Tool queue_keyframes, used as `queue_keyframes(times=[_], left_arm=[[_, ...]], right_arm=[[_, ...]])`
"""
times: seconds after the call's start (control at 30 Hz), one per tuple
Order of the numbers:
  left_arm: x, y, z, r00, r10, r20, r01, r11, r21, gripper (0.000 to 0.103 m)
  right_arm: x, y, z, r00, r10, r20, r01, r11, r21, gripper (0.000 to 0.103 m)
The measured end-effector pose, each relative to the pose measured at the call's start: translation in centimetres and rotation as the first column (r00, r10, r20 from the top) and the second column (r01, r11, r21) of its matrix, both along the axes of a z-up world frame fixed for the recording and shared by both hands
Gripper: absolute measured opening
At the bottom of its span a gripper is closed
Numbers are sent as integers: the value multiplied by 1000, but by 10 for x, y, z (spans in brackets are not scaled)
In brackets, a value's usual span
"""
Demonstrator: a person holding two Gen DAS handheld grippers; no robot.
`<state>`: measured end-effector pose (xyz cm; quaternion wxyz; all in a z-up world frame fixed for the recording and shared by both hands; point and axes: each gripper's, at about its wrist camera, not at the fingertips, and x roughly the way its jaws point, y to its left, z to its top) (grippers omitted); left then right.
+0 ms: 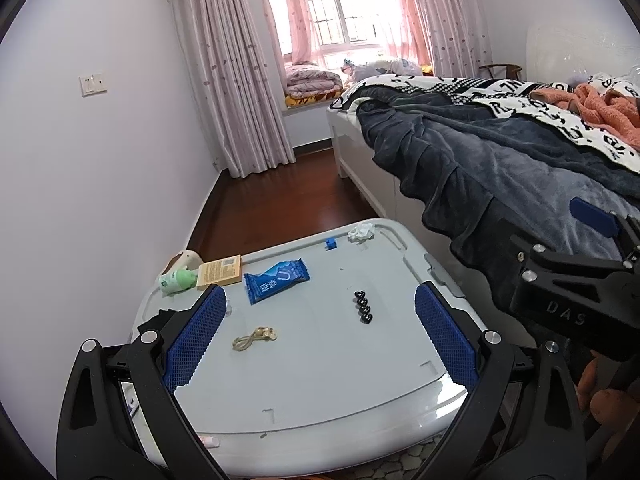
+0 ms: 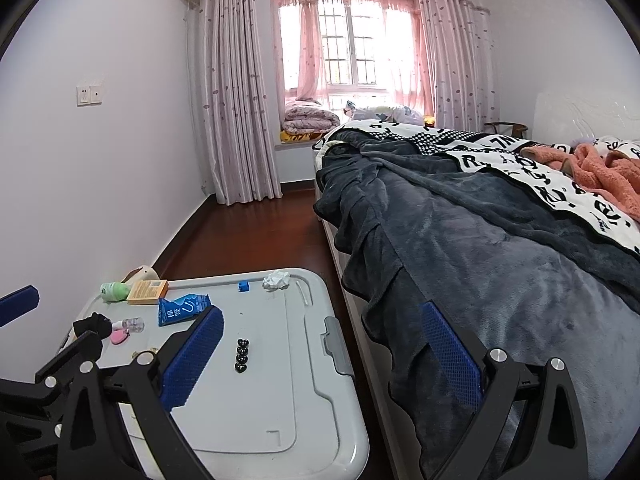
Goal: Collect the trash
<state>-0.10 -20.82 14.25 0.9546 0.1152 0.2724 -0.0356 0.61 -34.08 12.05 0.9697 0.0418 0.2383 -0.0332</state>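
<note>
Bedroom scene with a grey storage-box lid [image 1: 320, 380] serving as the work surface and as landmark for all positions. Left gripper [image 1: 320, 336] hovers above the near half of the lid, its blue-padded fingers spread wide and holding nothing; right gripper [image 2: 320, 356] is held over the lid's right edge and the adjoining bed [image 2: 500, 280], likewise spread wide and empty. Trash on the lid: a crumpled white paper ball [image 1: 361, 233] at the far right corner and a blue snack wrapper [image 1: 276, 281] lying flat at the far left of centre. Other items on the lid: a small blue cube [image 1: 330, 243] just left of the paper ball, a yellow cardboard box [image 1: 220, 272] and a green bottle [image 1: 178, 281] along the far left edge, a row of four black beads [image 1: 363, 306] right of centre, and a beige cord loop [image 1: 254, 338] near the middle. In the right wrist view a small clear bottle [image 2: 132, 324] and a pink object [image 2: 119, 336] lie at the lid's left edge. Dark blanket on the bed hangs close beside the lid's right side
</note>
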Motion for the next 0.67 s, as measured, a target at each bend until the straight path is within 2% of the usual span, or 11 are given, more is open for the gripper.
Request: queue_keyframes(times=[0.37,0.67], left_arm=[[-9,-11,5,997,-60,53,59,998,25,93],[-5,-21,4,995,-98,28,97,995,35,93]], right_arm=[[1,0,1,1000,3,-1,-3,1000,11,98],[-1,0,5,1000,-20,6,20,1000,-9,98]])
